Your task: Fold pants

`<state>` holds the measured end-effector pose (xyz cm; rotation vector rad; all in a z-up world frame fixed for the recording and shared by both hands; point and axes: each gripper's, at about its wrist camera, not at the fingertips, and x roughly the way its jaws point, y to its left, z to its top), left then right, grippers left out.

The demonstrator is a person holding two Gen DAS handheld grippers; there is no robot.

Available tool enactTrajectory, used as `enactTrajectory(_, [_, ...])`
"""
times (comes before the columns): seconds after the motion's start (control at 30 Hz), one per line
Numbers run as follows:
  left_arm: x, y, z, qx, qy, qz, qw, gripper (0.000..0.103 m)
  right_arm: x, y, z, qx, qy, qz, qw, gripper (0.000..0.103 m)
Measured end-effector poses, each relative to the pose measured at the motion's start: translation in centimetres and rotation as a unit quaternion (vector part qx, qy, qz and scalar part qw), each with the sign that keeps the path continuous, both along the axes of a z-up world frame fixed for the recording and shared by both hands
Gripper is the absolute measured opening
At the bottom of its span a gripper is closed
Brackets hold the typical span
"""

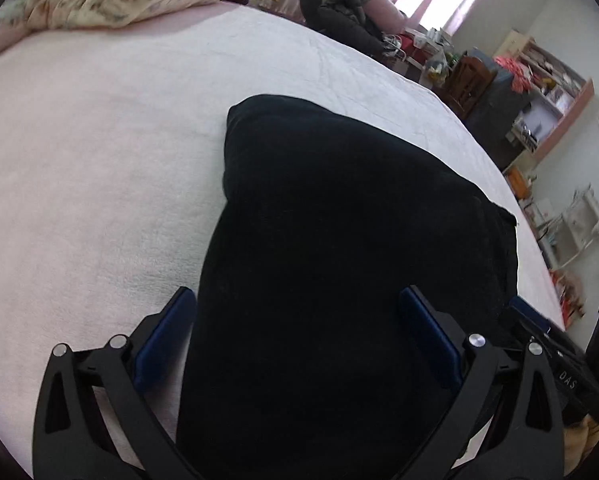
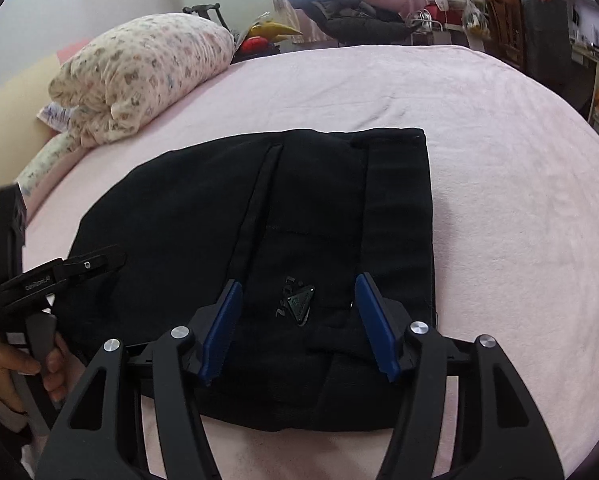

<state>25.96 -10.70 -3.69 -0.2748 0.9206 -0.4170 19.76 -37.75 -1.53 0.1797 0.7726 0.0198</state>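
Note:
The black pants (image 2: 299, 216) lie folded into a compact block on the pink bed sheet (image 2: 499, 160). A small triangular logo patch (image 2: 299, 303) faces up near the front edge. My right gripper (image 2: 297, 294) hovers open just above that front part, with the blue pads on either side of the patch. In the left wrist view the pants (image 1: 339, 240) fill the centre. My left gripper (image 1: 297, 304) is open, its pads spread over the near end of the fold. The left gripper (image 2: 95, 262) also shows at the pants' left edge in the right wrist view.
A floral quilt roll (image 2: 139, 76) lies at the bed's far left. Dark clothes (image 2: 355, 12) are heaped beyond the far edge. A chair (image 2: 503, 24) and cluttered shelves (image 1: 539, 92) stand to the right. The right gripper's body (image 1: 555, 356) sits at the left view's lower right.

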Motion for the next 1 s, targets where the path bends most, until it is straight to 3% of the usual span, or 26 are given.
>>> enactTrajectory(0.07, [-0.5,0.6,0.9,-0.001,-0.008,0.013,0.9999,0.101,-0.3,-0.3,0.1,0.007,-0.009,0.000,1.000,0.061])
enactTrajectory(0.17, [-3.8,1.5,4.1,-0.024,-0.114,0.020,0.9929,0.101,-1.0,-0.8,1.3,0.039,-0.039,-0.001,0.998,0.061])
enactTrajectory(0.23, [-5.5,0.8,6.1,-0.027,-0.192,-0.013,0.9809,0.101,-1.4,-1.5,1.8,0.068,-0.054,-0.002,0.996,0.061])
enactTrajectory(0.27, [-5.6,0.0,6.7,-0.028,-0.201,-0.035,0.9786,0.101,-1.4,-1.7,1.9,0.074,-0.053,-0.003,0.996,0.061])
enactTrajectory(0.3, [-5.3,-0.7,6.9,-0.028,-0.193,-0.053,0.9793,0.101,-1.2,-1.9,1.7,0.072,-0.044,-0.007,0.996,0.061])
enactTrajectory(0.37, [-3.4,-2.0,6.1,-0.041,-0.136,-0.079,0.9867,0.101,-0.9,-1.9,1.0,0.067,-0.034,-0.006,0.997,0.062])
enactTrajectory(0.43, [-1.0,-2.5,3.9,-0.040,-0.052,-0.066,0.9957,0.101,-0.6,-1.7,0.7,0.054,-0.026,-0.003,0.998,0.062])
enactTrajectory(0.5, [0.7,-2.1,1.8,-0.066,-0.006,-0.056,0.9962,0.101,-0.4,-1.5,0.7,0.051,-0.017,0.001,0.999,0.062])
enactTrajectory(0.57, [1.0,-1.8,1.6,-0.080,-0.018,-0.052,0.9953,0.101,-0.3,-1.5,0.5,0.057,-0.013,-0.001,0.998,0.062])
enactTrajectory(0.7, [-0.1,-3.7,2.3,-0.002,-0.044,-0.071,0.9965,0.101,-0.2,-1.0,0.5,0.047,-0.015,0.003,0.999,0.068])
enactTrajectory(0.8, [-3.3,-3.9,2.4,0.061,-0.080,-0.080,0.9917,0.101,-0.7,-0.6,1.1,0.038,-0.021,0.003,0.999,0.069])
enactTrajectory(0.83, [-4.8,-3.5,2.6,0.078,-0.094,-0.080,0.9892,0.101,-1.1,-0.8,1.5,0.043,-0.022,-0.005,0.999,0.076])
enactTrajectory(0.87, [-5.8,-3.2,2.8,0.088,-0.106,-0.076,0.9875,0.101,-1.6,-1.0,1.7,0.046,-0.026,-0.013,0.999,0.084])
enactTrajectory(1.0, [-9.8,-1.1,3.4,0.107,-0.135,-0.052,0.9838,0.101,-5.1,-1.1,3.6,0.034,-0.061,-0.056,0.996,0.087])
